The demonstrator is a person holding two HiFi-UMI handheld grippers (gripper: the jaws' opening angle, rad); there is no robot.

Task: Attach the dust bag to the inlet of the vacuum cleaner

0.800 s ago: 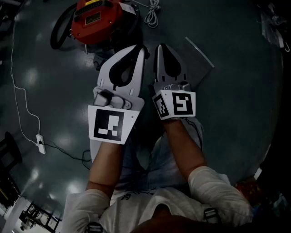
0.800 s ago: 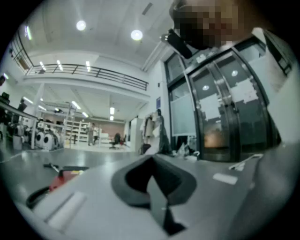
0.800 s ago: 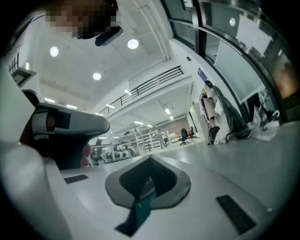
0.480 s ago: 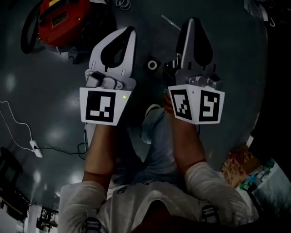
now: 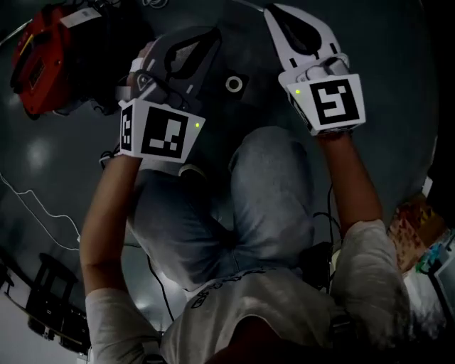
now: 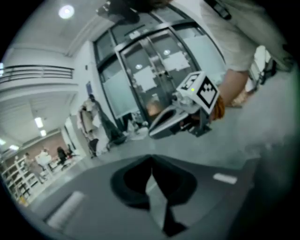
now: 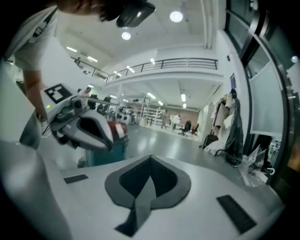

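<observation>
Head view: the red vacuum (image 5: 39, 60) sits on the floor at upper left, near the left gripper (image 5: 202, 39), and no bag shows in any view. That gripper and the right gripper (image 5: 279, 14) are both pressed together on nothing, so attaching looks unstarted, and next the bag must be found and gripped. Count: one vacuum, two grippers, one tape ring (image 5: 234, 84).

Small ring (image 5: 234, 84) on dark floor (image 5: 398, 43); glass doors (image 6: 150, 70) beyond

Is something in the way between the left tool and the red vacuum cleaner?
Nothing visible is. The left tool, shut and empty, hangs just right of the red vacuum cleaner in the head view, though the gap between them is dark.
</observation>
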